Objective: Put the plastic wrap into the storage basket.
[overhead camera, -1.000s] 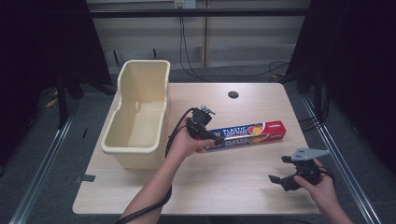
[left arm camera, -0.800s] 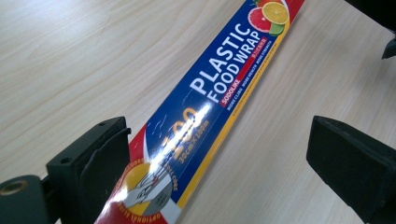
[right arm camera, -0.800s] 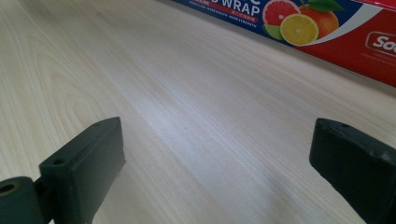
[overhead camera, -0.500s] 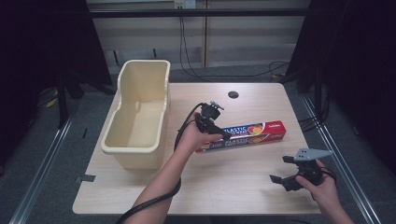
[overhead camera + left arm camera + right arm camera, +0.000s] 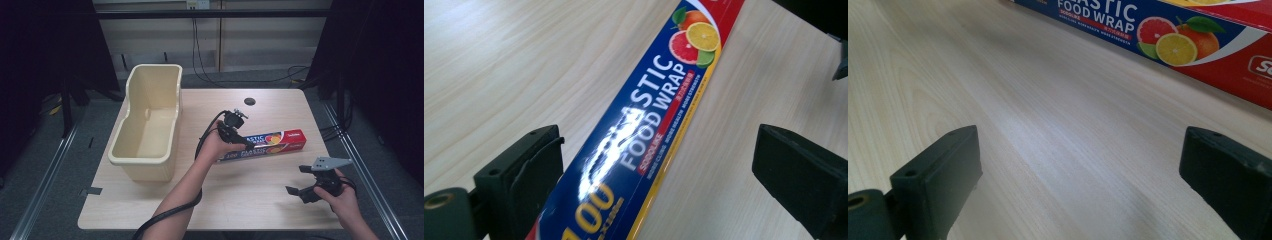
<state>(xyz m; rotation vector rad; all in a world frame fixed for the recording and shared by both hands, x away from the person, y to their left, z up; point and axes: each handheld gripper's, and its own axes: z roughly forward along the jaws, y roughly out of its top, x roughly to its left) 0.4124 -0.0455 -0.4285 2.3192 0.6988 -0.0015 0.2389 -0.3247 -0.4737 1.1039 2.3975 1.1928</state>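
A cream tub (image 5: 147, 125) sits at nine o'clock on the table (image 5: 210, 200). At the centre, the left gripper (image 5: 239, 142) hovers over the food wrap box (image 5: 272, 144), jaws spread wide astride its near end. At four o'clock, the right gripper (image 5: 305, 187) hangs wide apart, holding nothing.

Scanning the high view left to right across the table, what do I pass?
Cream plastic bin → left gripper → plastic food wrap box → right gripper.
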